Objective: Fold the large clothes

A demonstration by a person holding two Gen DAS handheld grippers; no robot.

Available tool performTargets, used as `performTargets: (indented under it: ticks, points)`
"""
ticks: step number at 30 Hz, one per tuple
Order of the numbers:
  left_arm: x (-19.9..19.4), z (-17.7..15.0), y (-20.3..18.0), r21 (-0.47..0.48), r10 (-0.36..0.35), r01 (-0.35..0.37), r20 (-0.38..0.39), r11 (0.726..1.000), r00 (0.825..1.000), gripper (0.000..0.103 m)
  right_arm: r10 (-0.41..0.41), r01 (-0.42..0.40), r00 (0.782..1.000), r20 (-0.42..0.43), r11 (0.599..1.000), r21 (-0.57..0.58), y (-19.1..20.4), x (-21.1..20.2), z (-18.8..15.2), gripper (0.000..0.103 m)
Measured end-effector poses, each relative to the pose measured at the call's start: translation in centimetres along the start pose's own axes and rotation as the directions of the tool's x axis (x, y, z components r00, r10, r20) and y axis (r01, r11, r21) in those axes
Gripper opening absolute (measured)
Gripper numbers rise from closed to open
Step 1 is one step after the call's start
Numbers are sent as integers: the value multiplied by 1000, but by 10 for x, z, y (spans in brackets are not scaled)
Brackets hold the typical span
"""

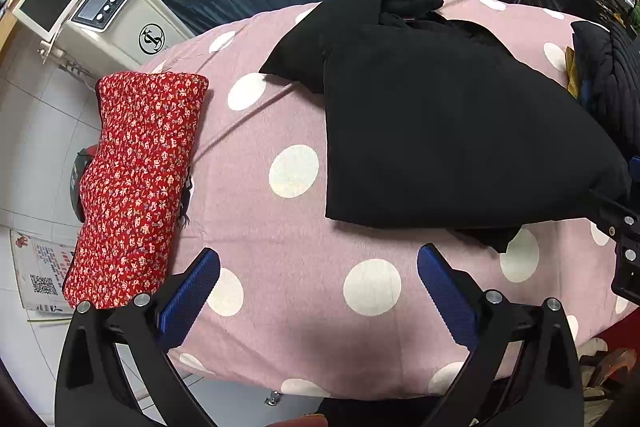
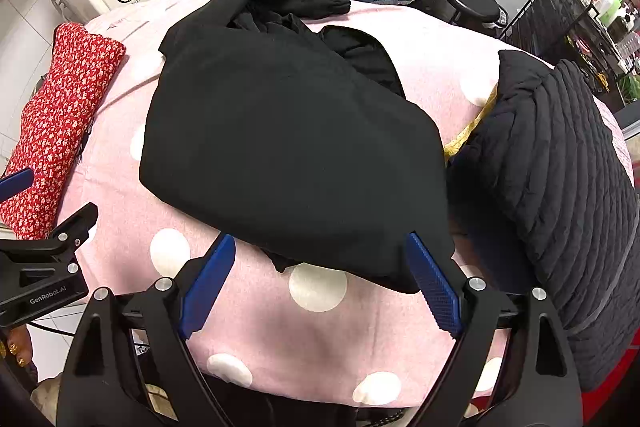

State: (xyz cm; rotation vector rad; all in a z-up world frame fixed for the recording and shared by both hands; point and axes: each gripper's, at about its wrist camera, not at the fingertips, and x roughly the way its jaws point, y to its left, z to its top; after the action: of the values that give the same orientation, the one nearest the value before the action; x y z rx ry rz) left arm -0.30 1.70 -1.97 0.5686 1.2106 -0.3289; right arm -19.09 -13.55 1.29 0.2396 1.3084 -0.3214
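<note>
Both claws, the left gripper (image 1: 318, 267) and right gripper (image 2: 320, 255), gape wide and empty over the polka-dot bedspread (image 1: 280, 227), the folded black garment (image 2: 288, 155) lying just ahead of the right one.

Even, bright indoor light falls from above; soft shadows lie just ahead of each hand-held gripper on the pink dotted cover (image 1: 280, 227). The black garment (image 2: 288, 147) swallows detail, showing almost no folds. Strong fisheye bending curves the edges, and dark corners vignette both views. Focus stays sharp.
</note>
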Motion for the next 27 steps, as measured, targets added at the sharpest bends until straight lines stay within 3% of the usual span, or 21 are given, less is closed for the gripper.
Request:
performTargets:
  ticks: [27]
  points:
    - [11,2,1,-6,-37,37,-52,999,998,97,4,-4,1000,-20,1000,-8,-1,6,4,86]
